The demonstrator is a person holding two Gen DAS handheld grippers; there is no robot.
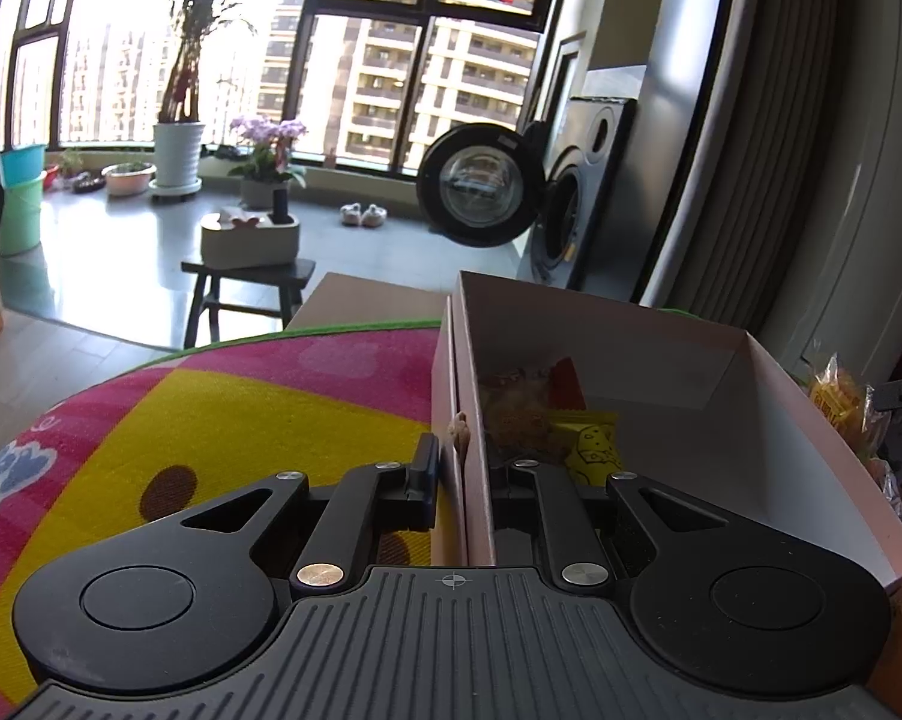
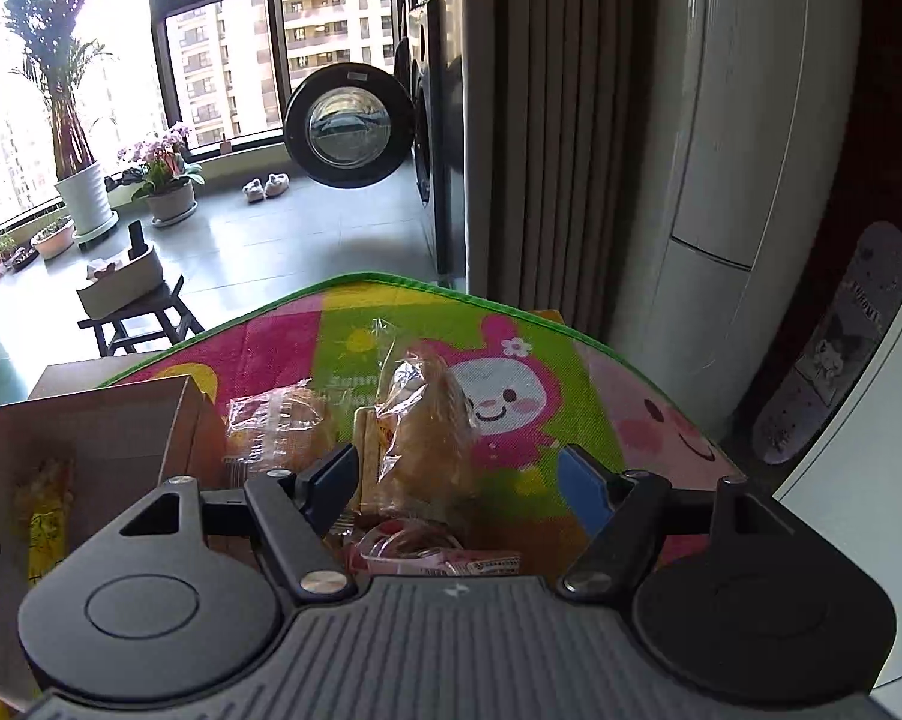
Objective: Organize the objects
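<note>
Left wrist view: my left hand-held gripper clamps the box wall (snacks inside); my right hand-held gripper straddles a bagged pastry, fingers apart.

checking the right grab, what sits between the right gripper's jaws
In the right wrist view, a clear-wrapped pastry stands on the colourful mat between the open jaws of the right gripper, nearer the left one. More wrapped snacks lie beside the cardboard box.
</note>
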